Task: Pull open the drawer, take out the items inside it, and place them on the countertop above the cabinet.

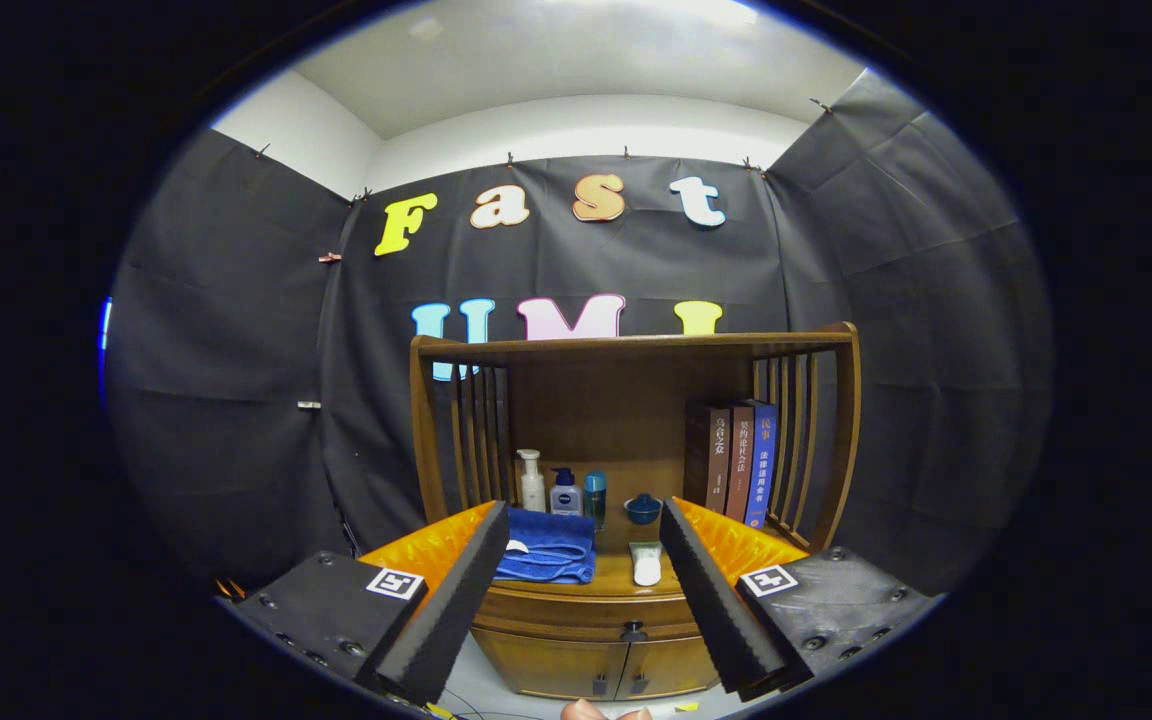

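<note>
Hand-held gripper [584, 560] gapes before drawer [586, 610]; towel [548, 548] on countertop [616, 577].

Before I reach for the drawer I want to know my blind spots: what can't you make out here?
- Drawer contents: hidden, drawer front shut, gripper view.
- Blue towel: its left edge is behind the left finger.
- Bottles and books: labels too small.
- Cabinet doors: partly hidden by both fingers.
- Gripper: open, holding nothing.

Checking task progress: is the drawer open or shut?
Shut: the drawer front sits flush under the countertop, knob untouched, beyond the open fingers.
</note>
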Motion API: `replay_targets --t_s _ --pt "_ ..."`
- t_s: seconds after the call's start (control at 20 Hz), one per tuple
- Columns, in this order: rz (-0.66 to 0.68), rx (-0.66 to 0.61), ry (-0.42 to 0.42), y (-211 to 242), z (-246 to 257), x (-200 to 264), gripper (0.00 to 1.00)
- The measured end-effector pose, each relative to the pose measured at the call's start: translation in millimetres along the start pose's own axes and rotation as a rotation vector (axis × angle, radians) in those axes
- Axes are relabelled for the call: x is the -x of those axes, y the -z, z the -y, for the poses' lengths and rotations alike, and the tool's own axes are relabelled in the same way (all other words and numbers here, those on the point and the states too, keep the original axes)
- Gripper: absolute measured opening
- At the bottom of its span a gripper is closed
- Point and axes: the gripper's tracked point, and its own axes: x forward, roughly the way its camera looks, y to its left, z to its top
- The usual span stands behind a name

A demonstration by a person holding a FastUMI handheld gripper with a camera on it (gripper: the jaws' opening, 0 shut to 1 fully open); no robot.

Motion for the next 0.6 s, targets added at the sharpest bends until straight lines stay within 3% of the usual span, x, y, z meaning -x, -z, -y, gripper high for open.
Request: replay_targets --t_s 0.6 --pt "0.002 0.008 -0.002 -0.2 -3.5 0.3 0.99"
